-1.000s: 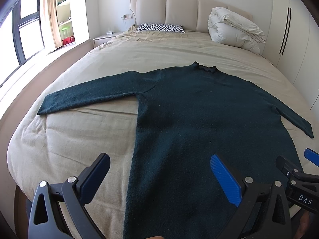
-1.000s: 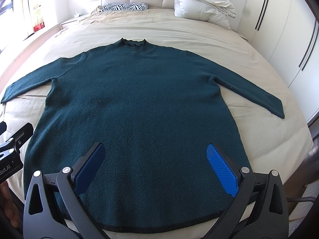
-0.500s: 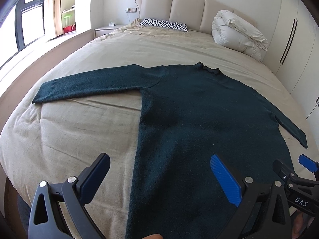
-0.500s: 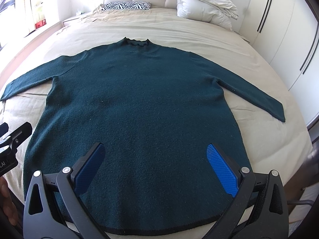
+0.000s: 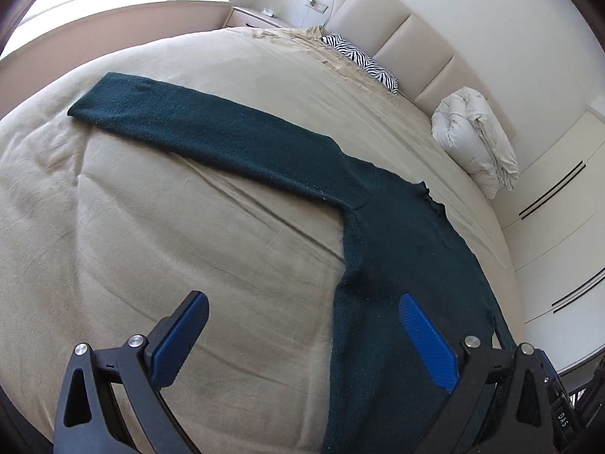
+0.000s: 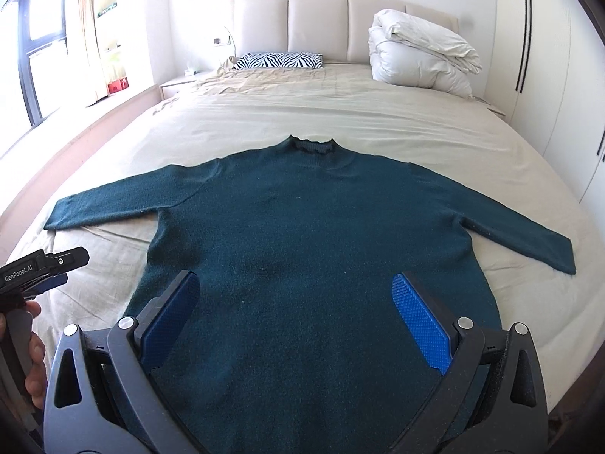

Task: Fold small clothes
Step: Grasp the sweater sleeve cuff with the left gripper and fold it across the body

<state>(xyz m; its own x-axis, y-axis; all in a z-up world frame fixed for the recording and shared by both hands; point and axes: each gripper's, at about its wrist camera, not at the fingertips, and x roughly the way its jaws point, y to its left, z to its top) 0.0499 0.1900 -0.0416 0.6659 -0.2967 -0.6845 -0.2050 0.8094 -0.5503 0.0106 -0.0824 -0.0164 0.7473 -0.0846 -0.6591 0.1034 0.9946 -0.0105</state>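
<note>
A dark green long-sleeved sweater (image 6: 302,234) lies flat on the beige bed, collar toward the headboard and both sleeves spread out. Its left sleeve (image 5: 196,125) stretches away across the sheet in the left wrist view. My left gripper (image 5: 302,325) hangs open above the sweater's left side edge and holds nothing. My right gripper (image 6: 295,302) is open over the lower middle of the sweater's body, also with nothing in it. The left gripper (image 6: 41,272) shows at the left edge of the right wrist view, held by a hand.
The beige bed (image 6: 340,113) has a zebra-print pillow (image 6: 278,61) and a folded white duvet (image 6: 419,53) by the headboard. White wardrobe doors (image 6: 548,56) stand on the right. A window and nightstand (image 6: 177,83) are on the left.
The left gripper has swung left and tilted, so it now looks along the left sleeve. The right gripper has tipped up and drawn back, so more of the headboard shows. Both stay open.
</note>
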